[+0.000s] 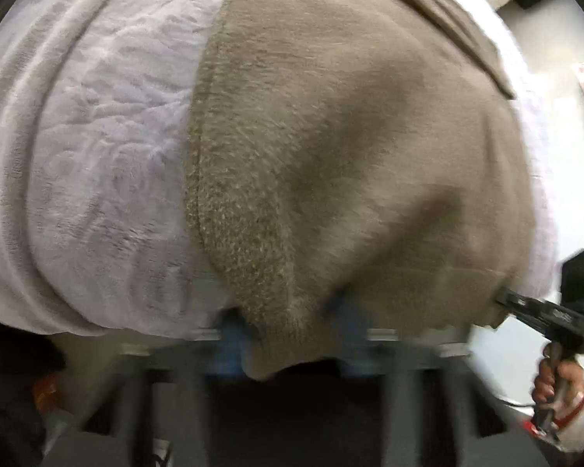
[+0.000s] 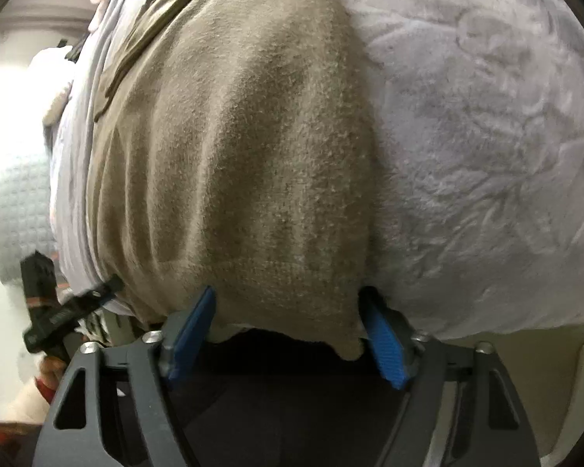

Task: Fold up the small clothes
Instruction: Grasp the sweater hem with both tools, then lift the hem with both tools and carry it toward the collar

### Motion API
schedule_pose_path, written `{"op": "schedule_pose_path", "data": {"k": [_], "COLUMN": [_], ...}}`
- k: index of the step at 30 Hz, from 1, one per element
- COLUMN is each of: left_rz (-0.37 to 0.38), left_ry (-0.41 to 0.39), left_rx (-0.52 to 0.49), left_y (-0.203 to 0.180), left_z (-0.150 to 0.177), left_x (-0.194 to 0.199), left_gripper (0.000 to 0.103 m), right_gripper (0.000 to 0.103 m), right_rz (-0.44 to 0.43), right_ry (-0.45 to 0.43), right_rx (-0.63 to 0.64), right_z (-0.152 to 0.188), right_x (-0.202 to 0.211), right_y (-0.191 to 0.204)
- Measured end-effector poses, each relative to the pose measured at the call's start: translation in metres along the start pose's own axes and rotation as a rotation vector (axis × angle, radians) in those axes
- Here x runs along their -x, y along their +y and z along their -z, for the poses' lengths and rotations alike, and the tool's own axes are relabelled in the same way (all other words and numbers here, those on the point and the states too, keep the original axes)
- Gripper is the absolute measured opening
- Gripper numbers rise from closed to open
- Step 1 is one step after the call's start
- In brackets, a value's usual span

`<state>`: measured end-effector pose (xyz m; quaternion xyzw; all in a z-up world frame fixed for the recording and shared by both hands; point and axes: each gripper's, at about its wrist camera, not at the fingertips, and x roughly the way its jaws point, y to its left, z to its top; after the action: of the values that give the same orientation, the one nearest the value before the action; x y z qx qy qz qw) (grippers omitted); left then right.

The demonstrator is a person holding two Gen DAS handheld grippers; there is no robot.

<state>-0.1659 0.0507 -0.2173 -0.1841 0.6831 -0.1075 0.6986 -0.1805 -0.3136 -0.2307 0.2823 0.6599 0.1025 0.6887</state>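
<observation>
A beige-brown knitted garment (image 1: 331, 155) (image 2: 233, 155) lies spread on a pale lilac fleece blanket (image 1: 97, 155) (image 2: 486, 136). Its near hem hangs over the edge toward me. My left gripper (image 1: 288, 311) is blurred; its blue pads stand apart, with the hem's left corner draped between them. My right gripper (image 2: 288, 292) also has its blue pads wide apart, and the hem's right part lies between them. Each gripper shows side-on in the other view, tip at the hem: the right gripper (image 1: 504, 297), held by a hand (image 1: 556, 381), and the left gripper (image 2: 111, 284).
The blanket covers a raised surface whose near edge runs under both grippers. A pale floor (image 1: 556, 78) lies to the right in the left wrist view. A grey quilted mat (image 2: 19, 202) lies on the floor to the left in the right wrist view. More cloth (image 2: 97, 7) is heaped at the far end.
</observation>
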Motion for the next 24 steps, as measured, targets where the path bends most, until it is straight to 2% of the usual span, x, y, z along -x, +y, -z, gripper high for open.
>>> {"op": "schedule_pose_path", "data": {"k": [2, 8, 11, 16, 20, 24], "left_rz": [0.043, 0.170, 0.203, 0.208, 0.230, 0.216], "left_ry": [-0.010, -0.119, -0.183, -0.284, -0.355, -0.414], "left_rx": [0.007, -0.016, -0.027, -0.063, -0.053, -0.055], "left_y": [-0.003, -0.015, -0.026, -0.038, -0.040, -0.060], "left_z": [-0.001, -0.012, -0.030, -0.076, -0.121, -0.179], "left_x": [0.011, 0.071, 0.099, 0.137, 0.162, 0.166], "left_gripper": [0.011, 0.011, 0.011, 0.011, 0.011, 0.011], "right_gripper": [0.011, 0.011, 0.011, 0.011, 0.011, 0.011], "right_rz": [-0.099, -0.317, -0.381, -0.461, -0.493, -0.511], "right_ry": [-0.012, -0.082, -0.124, -0.201, -0.256, -0.291], "right_rx": [-0.040, -0.013, 0.021, 0.068, 0.108, 0.139], "right_z": [0.002, -0.005, -0.021, -0.065, -0.114, -0.166], "right_x": [0.006, 0.040, 0.060, 0.091, 0.113, 0.130], "right_y": [0.000, 0.033, 0.055, 0.089, 0.114, 0.129]}}
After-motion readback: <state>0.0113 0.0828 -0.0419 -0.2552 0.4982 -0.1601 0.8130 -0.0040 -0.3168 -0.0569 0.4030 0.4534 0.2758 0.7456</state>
